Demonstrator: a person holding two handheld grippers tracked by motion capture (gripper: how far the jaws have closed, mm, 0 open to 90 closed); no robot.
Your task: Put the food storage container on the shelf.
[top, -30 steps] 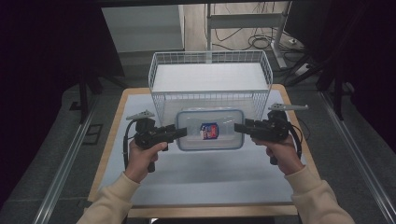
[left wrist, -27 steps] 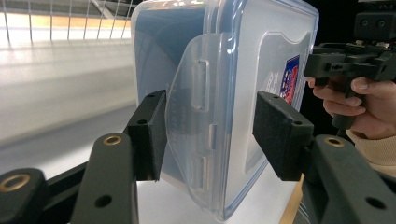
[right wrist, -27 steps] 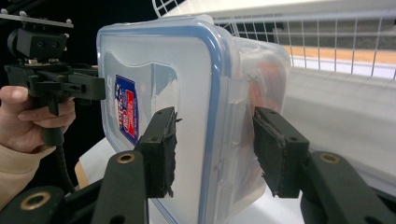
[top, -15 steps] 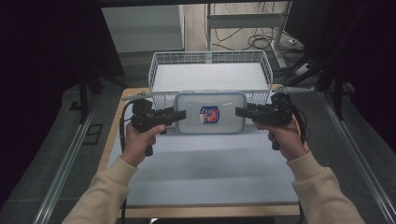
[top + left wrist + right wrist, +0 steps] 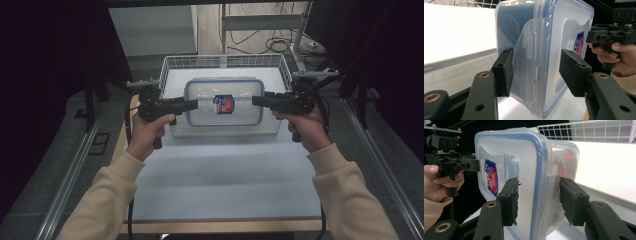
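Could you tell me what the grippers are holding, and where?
A lidded plastic box, gripped at its two short ends: left gripper at one, right gripper at the other.

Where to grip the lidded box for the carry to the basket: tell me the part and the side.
Grip the box by its two short ends, one gripper from each side, jaws spanning lid and base. It is wide and flat, so end grips keep it level, as the left gripper and right gripper hold it.

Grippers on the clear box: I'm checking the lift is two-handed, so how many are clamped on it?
2. The left gripper grips the clear box at its left end, the right gripper at its right end.
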